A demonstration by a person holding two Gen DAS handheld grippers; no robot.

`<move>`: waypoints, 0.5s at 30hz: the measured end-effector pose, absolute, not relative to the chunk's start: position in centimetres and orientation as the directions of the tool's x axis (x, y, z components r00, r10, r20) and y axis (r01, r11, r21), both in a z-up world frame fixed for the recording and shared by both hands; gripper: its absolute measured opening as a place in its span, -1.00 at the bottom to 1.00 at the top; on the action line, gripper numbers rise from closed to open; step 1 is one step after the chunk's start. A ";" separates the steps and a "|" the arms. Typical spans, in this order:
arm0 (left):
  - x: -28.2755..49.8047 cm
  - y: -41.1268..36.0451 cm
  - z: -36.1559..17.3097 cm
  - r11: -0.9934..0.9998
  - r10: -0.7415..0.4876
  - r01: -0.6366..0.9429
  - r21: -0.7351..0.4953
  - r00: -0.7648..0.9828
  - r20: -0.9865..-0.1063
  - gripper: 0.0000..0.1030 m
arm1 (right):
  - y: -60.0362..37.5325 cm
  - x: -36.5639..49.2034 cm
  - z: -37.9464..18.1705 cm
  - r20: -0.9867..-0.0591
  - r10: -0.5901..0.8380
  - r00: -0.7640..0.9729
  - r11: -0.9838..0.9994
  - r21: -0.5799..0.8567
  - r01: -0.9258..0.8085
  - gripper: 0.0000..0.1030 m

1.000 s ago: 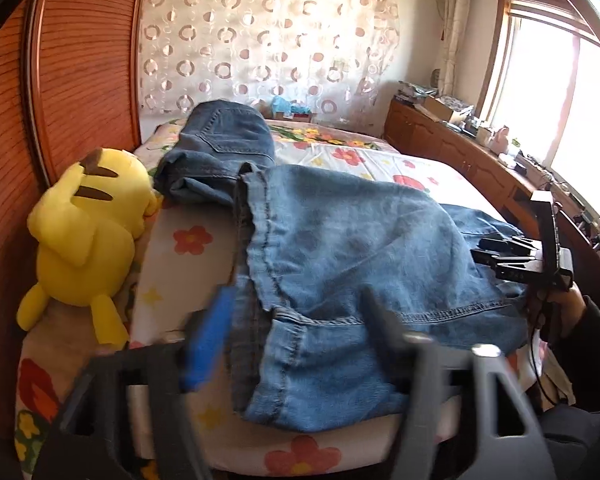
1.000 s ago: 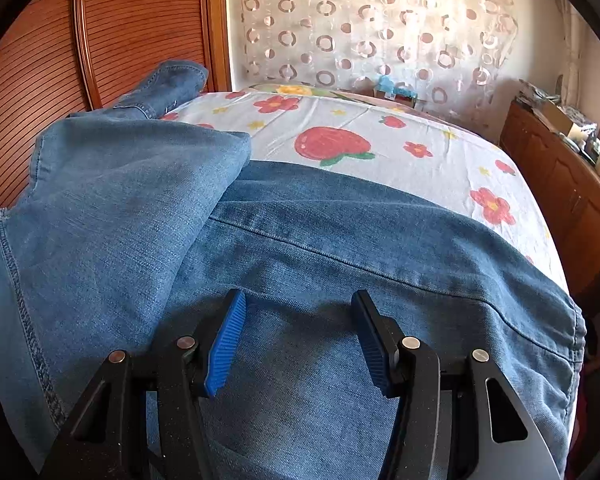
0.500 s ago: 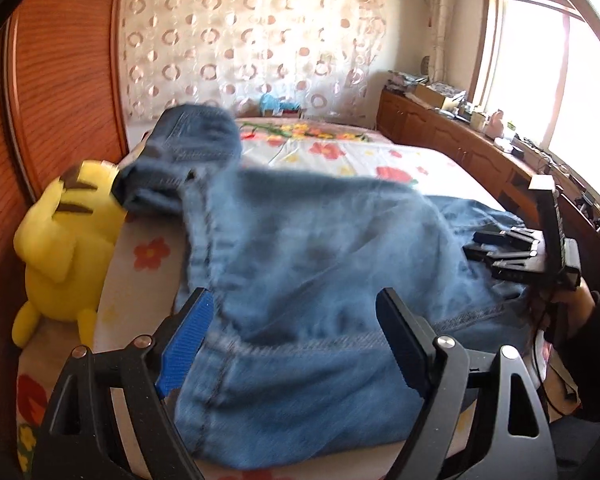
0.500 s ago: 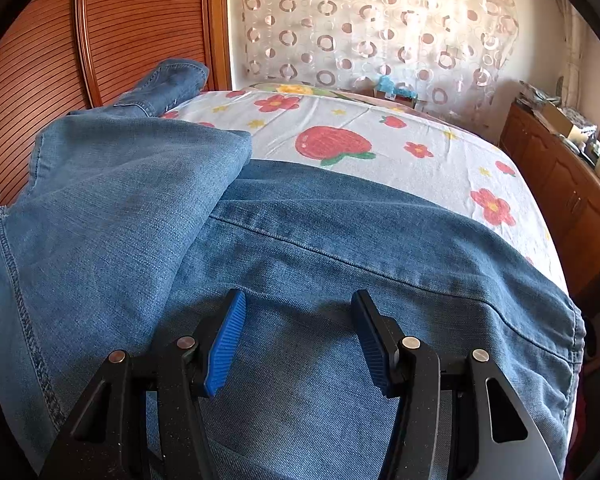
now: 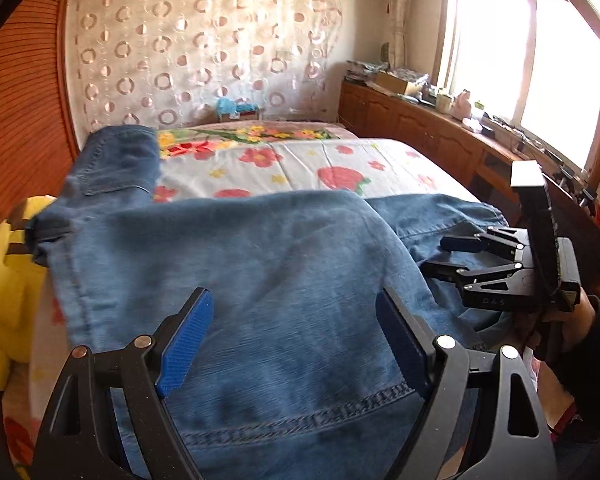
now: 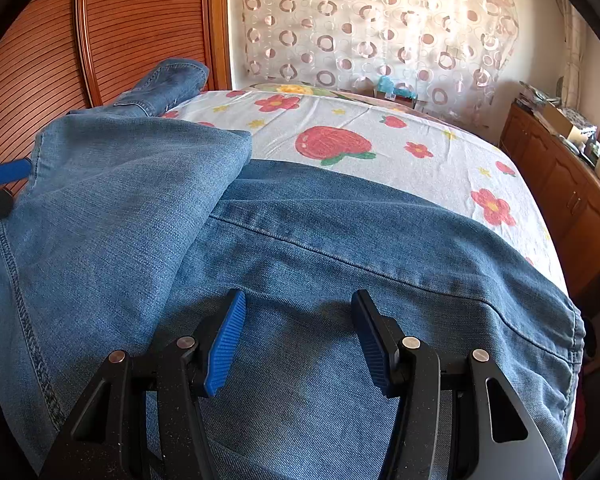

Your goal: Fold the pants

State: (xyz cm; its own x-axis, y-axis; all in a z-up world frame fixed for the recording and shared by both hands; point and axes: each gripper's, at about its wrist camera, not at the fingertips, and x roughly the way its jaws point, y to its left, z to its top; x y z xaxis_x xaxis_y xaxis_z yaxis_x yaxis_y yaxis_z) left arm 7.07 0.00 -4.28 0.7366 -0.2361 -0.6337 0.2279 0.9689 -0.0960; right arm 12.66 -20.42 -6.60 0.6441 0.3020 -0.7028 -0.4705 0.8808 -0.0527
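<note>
I have the jeans [image 5: 260,280] on the bed [image 5: 340,160], directly ahead of and under both grippers, with one leg end doubled over the rest; the fold edge runs ahead-left of my right gripper [image 6: 298,340]. A second pair of jeans [image 5: 116,160] lies far ahead to the left, clear of the work.

Step in hand, as I judge it: the first lengthwise fold is laid and I am squaring it up. My left gripper [image 5: 292,340] stands wide apart above the stitched hem, grasping nothing. The right gripper is partly spread, its blue pads [image 6: 224,344] over the denim with no cloth pinched between them.

Next move, in my judgement: lower and pinch the hem near the left gripper, then carry it across.

Edges and room: open bedsheet ahead. A yellow plush toy [image 5: 8,280] sits close on the left; the wooden cabinet [image 6: 560,184] bounds the right.
</note>
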 end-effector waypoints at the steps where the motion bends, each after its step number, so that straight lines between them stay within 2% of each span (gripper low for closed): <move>1: 7.3 -0.2 -4.5 0.968 -0.237 0.230 -0.096 0.732 -0.638 0.63 | -20.4 12.7 -6.6 -0.703 0.302 0.644 0.881 -0.053 -0.470 0.11; 9: 8.2 -1.0 -6.2 0.968 -0.236 0.227 -0.104 0.696 -0.678 0.63 | -20.5 12.7 -6.7 -0.706 0.300 0.642 0.878 -0.059 -0.475 0.18; 12: 8.3 -1.2 -6.5 0.969 -0.234 0.224 -0.105 0.691 -0.684 0.63 | -20.5 13.0 -6.7 -0.714 0.294 0.636 0.879 -0.058 -0.473 0.26; 15: 8.3 -1.4 -6.8 0.969 -0.234 0.221 -0.109 0.688 -0.687 0.63 | -20.5 13.4 -6.6 -0.729 0.276 0.627 0.884 -0.063 -0.463 0.46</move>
